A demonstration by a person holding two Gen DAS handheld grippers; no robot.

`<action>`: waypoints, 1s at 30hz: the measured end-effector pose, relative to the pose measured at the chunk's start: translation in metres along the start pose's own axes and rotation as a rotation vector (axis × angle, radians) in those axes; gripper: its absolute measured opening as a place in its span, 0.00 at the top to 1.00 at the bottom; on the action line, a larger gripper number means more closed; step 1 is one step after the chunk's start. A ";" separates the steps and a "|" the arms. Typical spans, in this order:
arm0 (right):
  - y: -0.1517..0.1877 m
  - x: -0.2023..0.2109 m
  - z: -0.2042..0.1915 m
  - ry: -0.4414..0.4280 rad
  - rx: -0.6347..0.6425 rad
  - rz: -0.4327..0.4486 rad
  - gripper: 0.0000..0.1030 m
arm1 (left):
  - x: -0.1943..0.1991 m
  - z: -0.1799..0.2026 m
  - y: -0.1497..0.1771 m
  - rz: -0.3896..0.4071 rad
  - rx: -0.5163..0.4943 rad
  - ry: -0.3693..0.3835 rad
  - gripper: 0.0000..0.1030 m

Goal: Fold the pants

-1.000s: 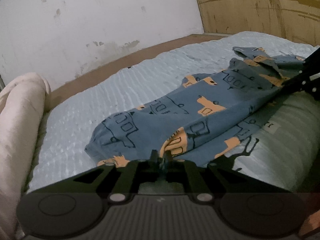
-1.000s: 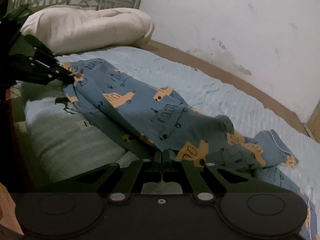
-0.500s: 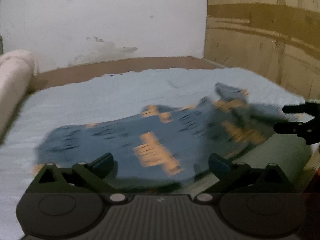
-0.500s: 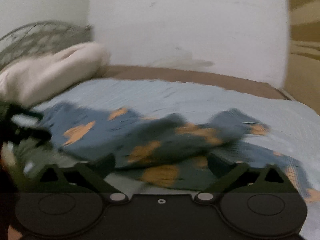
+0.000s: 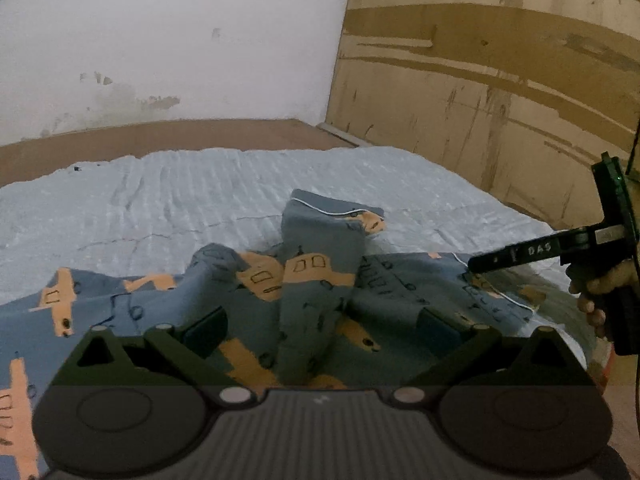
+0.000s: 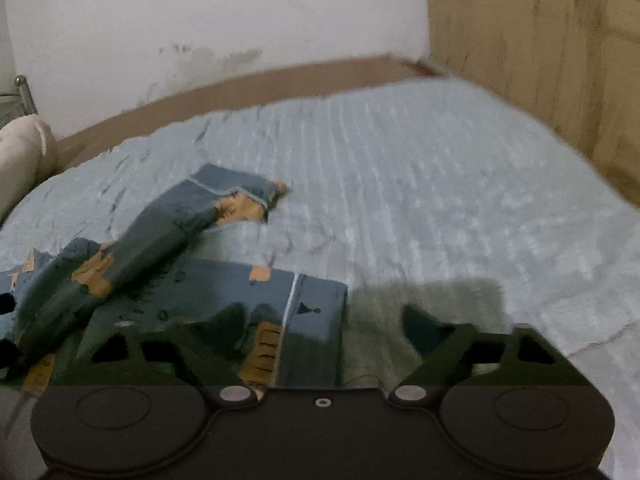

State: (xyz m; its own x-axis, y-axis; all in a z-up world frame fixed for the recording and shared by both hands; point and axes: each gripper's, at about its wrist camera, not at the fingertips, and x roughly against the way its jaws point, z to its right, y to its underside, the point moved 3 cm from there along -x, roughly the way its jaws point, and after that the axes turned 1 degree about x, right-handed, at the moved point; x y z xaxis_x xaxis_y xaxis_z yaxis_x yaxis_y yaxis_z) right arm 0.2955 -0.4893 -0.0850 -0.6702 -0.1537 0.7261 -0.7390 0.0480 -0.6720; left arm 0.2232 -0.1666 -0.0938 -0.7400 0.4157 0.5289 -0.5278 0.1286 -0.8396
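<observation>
The blue pants with orange vehicle prints (image 5: 312, 292) lie crumpled on the light blue bed cover (image 5: 192, 196). One leg is twisted and points toward the far side, its cuff lying on the cover (image 6: 236, 192). My left gripper (image 5: 320, 324) is open and empty, just above the pants' middle. My right gripper (image 6: 324, 320) is open and empty over the cuff of the near leg (image 6: 312, 300). The right gripper also shows at the right edge of the left wrist view (image 5: 520, 254), over the pants' right end.
A white stained wall (image 5: 180, 40) and a brown bed rail (image 5: 160, 136) run behind the bed. A wooden panel (image 5: 500, 60) stands on the right. A cream pillow (image 6: 20, 152) lies at the far left.
Both grippers let go of the pants and opened. Both cameras swung toward the far wall and the right end of the bed. The pants dropped onto the cover, more bunched.
</observation>
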 end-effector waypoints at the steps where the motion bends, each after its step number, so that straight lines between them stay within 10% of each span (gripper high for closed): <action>1: 0.000 -0.007 0.002 -0.017 -0.001 -0.024 0.38 | -0.002 0.001 0.000 -0.003 0.005 0.003 0.00; 7: -0.007 -0.007 -0.005 -0.048 0.031 -0.018 0.86 | -0.009 0.001 -0.001 -0.019 0.053 0.024 0.00; 14: -0.028 -0.004 -0.018 0.048 0.195 0.030 0.91 | -0.005 -0.005 -0.003 -0.024 0.082 0.033 0.00; 30: -0.093 -0.041 -0.068 -0.032 0.209 0.055 0.22 | -0.008 -0.017 -0.005 -0.064 0.136 0.065 0.11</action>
State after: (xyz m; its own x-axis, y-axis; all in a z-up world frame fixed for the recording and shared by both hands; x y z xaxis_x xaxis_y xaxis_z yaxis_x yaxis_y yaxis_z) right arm 0.3874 -0.4199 -0.0425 -0.7040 -0.1880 0.6848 -0.6691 -0.1477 -0.7284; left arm 0.2387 -0.1551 -0.0964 -0.6770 0.4681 0.5679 -0.6279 0.0351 -0.7775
